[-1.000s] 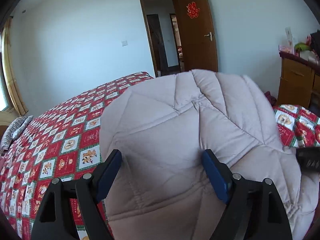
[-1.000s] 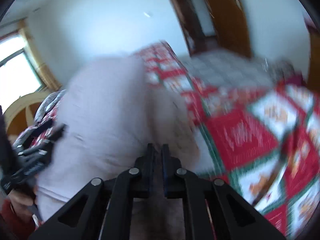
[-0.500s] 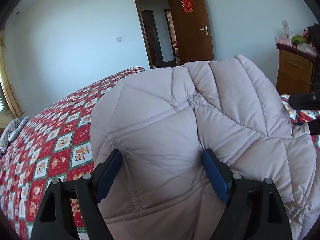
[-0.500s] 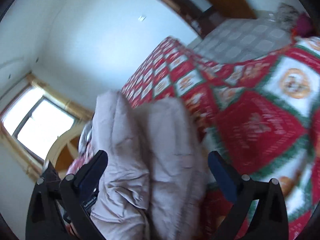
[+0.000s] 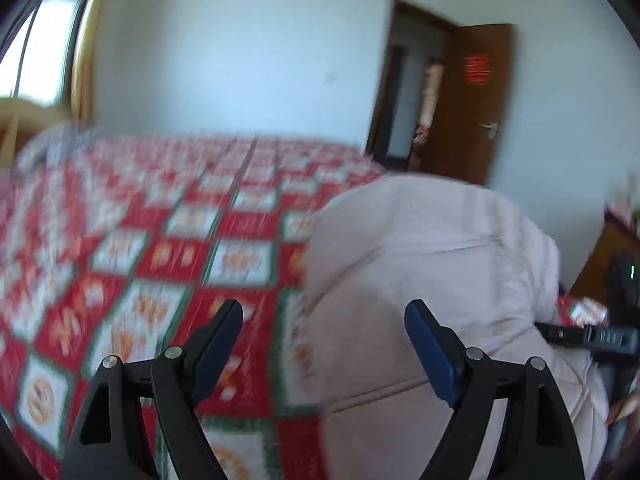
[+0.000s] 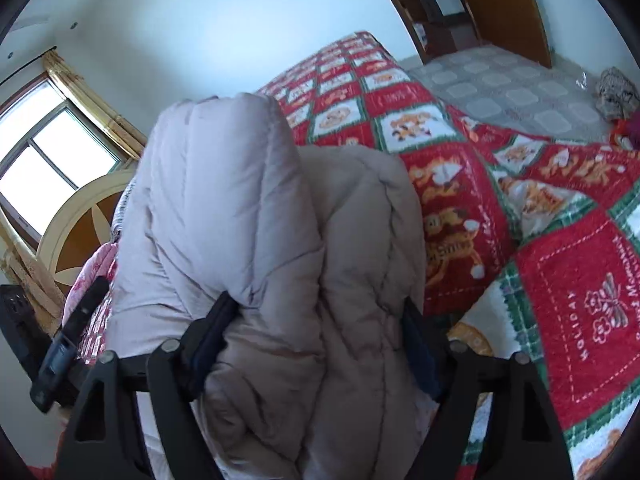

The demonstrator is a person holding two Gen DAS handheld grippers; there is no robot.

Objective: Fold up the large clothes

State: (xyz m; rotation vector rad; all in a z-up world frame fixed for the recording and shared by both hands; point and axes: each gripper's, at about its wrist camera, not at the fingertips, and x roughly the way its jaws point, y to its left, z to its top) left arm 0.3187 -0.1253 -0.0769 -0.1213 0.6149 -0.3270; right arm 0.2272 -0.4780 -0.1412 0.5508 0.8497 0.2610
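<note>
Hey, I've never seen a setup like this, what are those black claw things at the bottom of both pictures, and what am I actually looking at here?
Those claws are two hand-held grippers; a person carries one in each hand, and a wide-angle camera on each looks out along its fingers. One picture comes from the left gripper, the other from the right gripper. Both look across a bed with a red patterned blanket. On it sits a bulky, folded pale padded coat. The right gripper's fingers stand wide apart with the coat bulging between them. The left gripper is open and holds nothing; its picture is blurred. Behind are a window and a brown door.
</note>
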